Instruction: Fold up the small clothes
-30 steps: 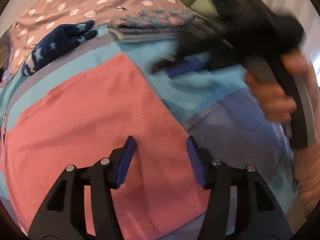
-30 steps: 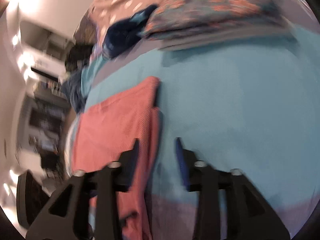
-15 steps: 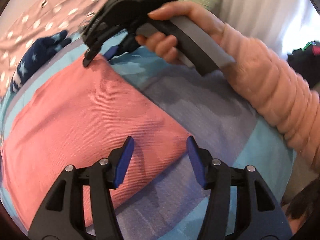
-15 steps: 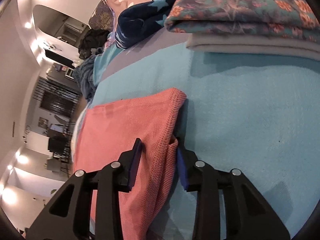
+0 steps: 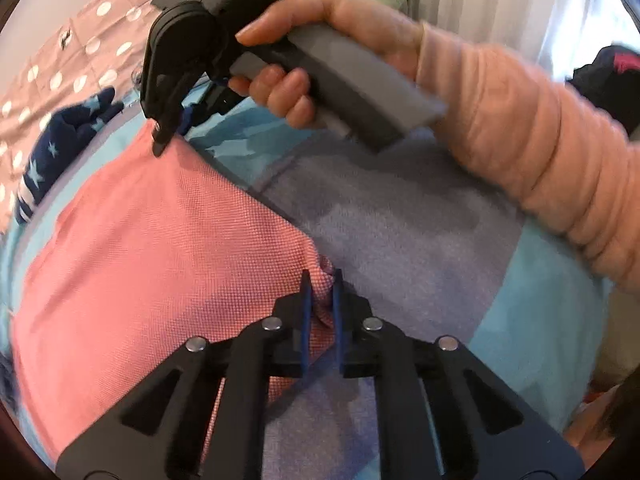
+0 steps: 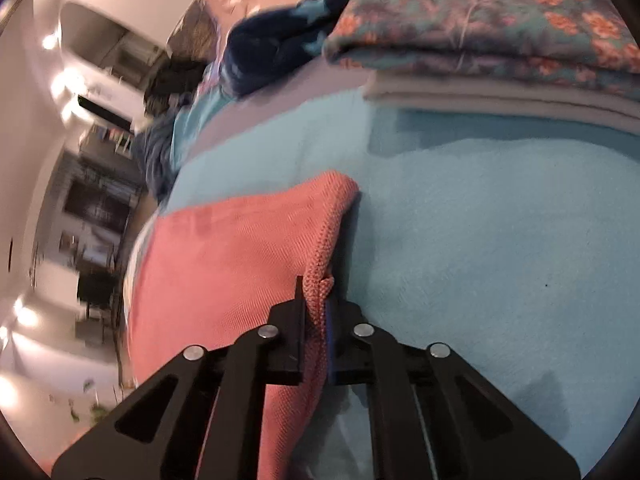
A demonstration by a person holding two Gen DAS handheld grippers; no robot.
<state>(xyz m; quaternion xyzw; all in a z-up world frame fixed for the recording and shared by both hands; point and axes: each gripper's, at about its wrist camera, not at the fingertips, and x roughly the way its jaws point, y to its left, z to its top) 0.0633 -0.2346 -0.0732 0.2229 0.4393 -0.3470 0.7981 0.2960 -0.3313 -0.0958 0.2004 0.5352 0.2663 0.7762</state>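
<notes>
- The left claw (image 5: pixel 320 300) is clenched on one corner of the pink cloth (image 5: pixel 140 248), which spreads left of it over the blanket (image 5: pixel 400 232).
- The right claw (image 6: pixel 316 304) pinches the cloth's far edge; ahead of it lies a folded stack (image 6: pixel 500 40) and a starry garment (image 6: pixel 280 44).

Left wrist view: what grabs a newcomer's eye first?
The pink cloth dominates, spread over the blue and grey blanket. The left claw pinches its near corner, while the right claw, in a hand with a peach sleeve, grips the far corner. A star-print garment lies beyond.
</notes>
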